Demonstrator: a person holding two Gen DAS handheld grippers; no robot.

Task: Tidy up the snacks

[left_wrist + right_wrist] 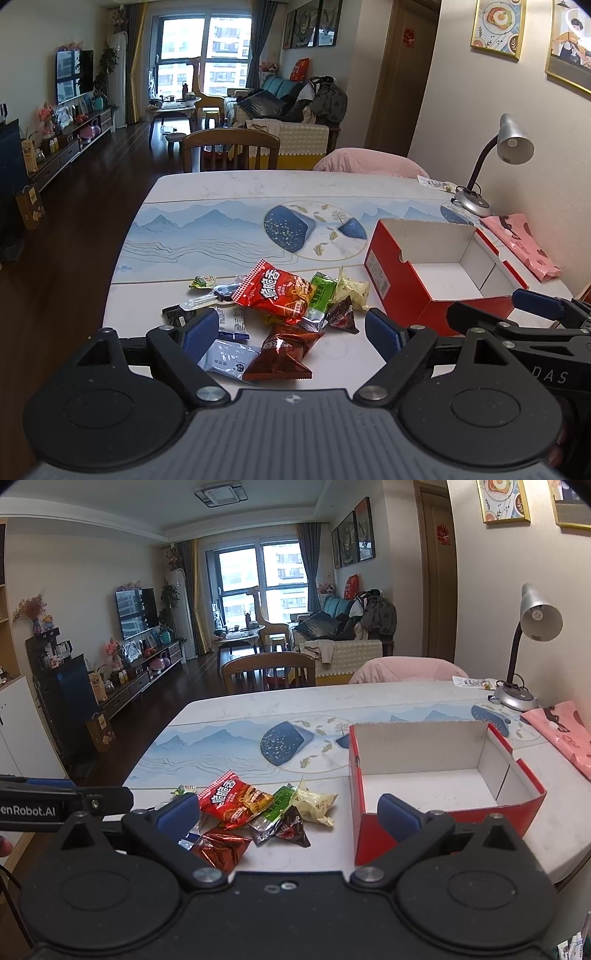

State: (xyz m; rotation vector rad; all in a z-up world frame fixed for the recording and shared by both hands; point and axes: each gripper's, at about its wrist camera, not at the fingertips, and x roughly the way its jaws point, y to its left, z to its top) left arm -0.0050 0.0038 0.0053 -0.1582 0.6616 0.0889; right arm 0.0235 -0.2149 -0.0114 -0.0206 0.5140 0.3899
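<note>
While both grippers hover over the counter's near edge, the left gripper has its fingers spread wide and empty above the snack pile; right of it, the right gripper gapes empty too, beside the empty red box.
</note>
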